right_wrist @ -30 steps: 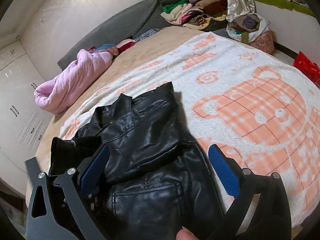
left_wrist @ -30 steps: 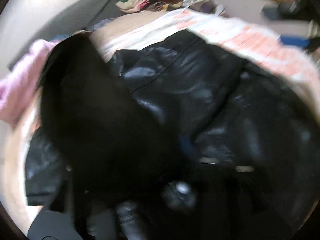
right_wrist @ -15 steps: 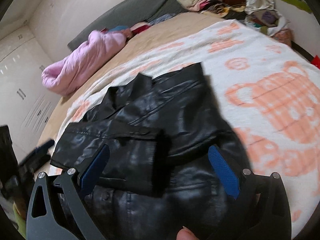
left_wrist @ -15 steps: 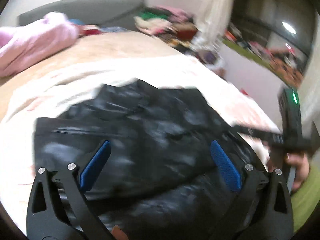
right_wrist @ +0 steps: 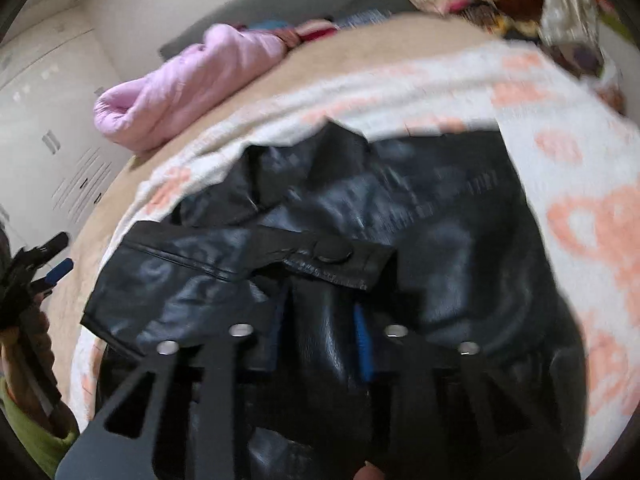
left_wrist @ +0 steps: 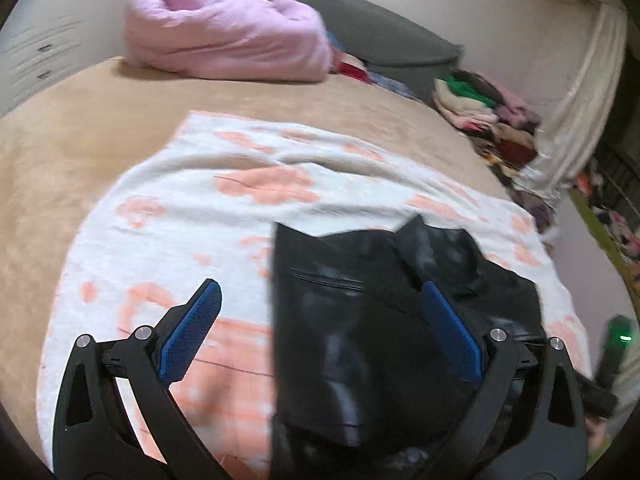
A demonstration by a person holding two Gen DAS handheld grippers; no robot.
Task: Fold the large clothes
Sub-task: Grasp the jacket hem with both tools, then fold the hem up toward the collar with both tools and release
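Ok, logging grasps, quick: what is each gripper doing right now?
Left gripper: open, holding nothing.
Right gripper: shut on the black leather jacket.

Jacket (left_wrist: 384, 320) on blanket (left_wrist: 192, 208), blanket on bed (left_wrist: 80, 128), quilt (left_wrist: 224, 36) behind

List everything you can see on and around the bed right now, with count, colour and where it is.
leather jacket: one, black, lying partly folded on the blanket
blanket: one, white with orange pattern, spread on the bed
bed cover: one, tan, under the blanket
puffy coat: one, pink, bundled at the far end of the bed
headboard: one, grey, behind the coat
clothes pile: one heap, mixed colours, beyond the bed's far corner
cabinets: white, along the wall
left gripper: black with blue pads, open, above the jacket's edge
right gripper: black with blue pads, shut on a fold of the jacket
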